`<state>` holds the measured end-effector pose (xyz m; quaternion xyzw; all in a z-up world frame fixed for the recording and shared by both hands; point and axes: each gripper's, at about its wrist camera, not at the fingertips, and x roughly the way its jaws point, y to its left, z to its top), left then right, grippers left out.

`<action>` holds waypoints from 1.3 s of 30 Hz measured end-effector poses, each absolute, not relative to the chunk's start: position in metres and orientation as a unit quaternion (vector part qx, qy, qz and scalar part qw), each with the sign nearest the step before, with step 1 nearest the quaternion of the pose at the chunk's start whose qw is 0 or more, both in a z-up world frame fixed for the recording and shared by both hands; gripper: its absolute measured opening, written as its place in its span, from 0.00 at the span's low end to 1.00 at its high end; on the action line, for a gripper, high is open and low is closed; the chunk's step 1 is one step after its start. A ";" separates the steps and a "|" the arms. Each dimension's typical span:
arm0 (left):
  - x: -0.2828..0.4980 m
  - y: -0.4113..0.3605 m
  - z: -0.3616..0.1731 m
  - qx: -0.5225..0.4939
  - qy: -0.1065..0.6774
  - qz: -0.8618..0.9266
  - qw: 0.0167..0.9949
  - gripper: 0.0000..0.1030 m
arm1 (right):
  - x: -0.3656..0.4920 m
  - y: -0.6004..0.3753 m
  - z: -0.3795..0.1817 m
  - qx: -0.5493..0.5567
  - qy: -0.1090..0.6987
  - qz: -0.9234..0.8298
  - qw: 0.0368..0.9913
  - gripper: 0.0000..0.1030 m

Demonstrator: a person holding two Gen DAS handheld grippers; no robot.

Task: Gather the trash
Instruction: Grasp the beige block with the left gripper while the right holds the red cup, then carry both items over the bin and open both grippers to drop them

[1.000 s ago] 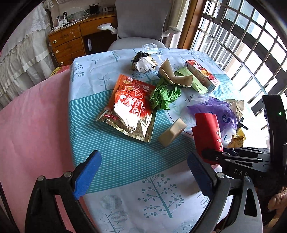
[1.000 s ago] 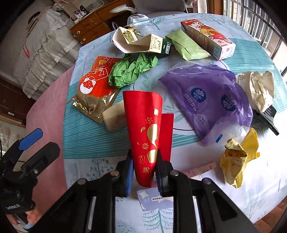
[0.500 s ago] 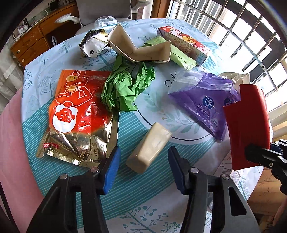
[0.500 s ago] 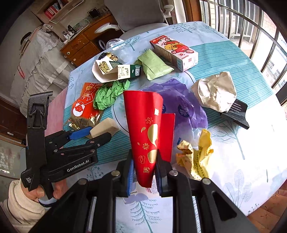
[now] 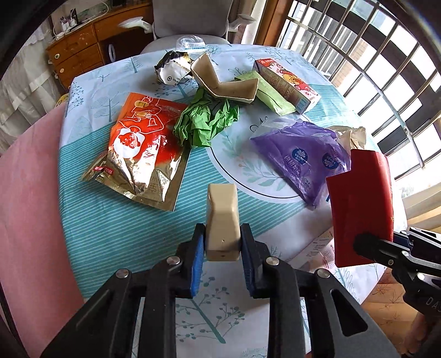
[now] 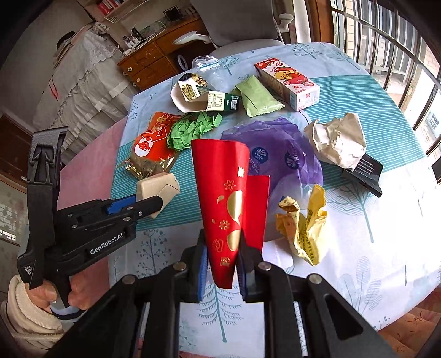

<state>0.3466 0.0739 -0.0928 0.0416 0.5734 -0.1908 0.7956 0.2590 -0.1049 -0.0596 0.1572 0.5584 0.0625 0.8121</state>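
My left gripper is shut on a small beige box and holds it above the near part of the table; it also shows in the right wrist view. My right gripper is shut on a red envelope with gold print, held upright; it also shows at the right of the left wrist view. Trash lies on the table: an orange foil pouch, crumpled green paper, a purple plastic bag, crumpled yellow paper and crumpled beige paper.
Farther back lie a bent cardboard carton, a green packet, a cartoon-printed box, a foil wrapper and a clear plastic cup. A black item lies right. A grey chair and wooden drawers stand behind.
My left gripper went from wide open, moved in over the beige box, closed on it and lifted it. My right gripper kept hold of the red envelope.
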 end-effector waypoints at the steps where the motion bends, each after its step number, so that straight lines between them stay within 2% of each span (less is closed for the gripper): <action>1: 0.335 0.076 -0.085 0.037 0.568 -0.185 0.801 0.22 | 0.252 -0.104 -0.056 0.153 0.556 0.073 0.814 0.17; 11: 0.180 0.061 -0.033 -0.038 0.525 -0.115 0.843 0.22 | 0.148 -0.123 -0.034 0.101 0.536 0.176 0.819 0.15; 15: 0.115 0.045 -0.043 -0.073 0.533 -0.101 0.837 0.22 | 0.096 -0.141 -0.049 0.086 0.548 0.201 0.808 0.15; 21: 0.046 0.011 -0.088 -0.059 0.583 -0.100 0.804 0.22 | 0.029 -0.168 -0.109 0.104 0.608 0.193 0.763 0.15; 29: 0.012 -0.012 -0.200 -0.029 0.631 -0.081 0.771 0.22 | -0.005 -0.173 -0.250 0.137 0.679 0.143 0.707 0.16; 39: 0.019 -0.016 -0.423 -0.013 0.670 -0.066 0.739 0.22 | 0.016 -0.160 -0.476 0.134 0.713 0.086 0.683 0.19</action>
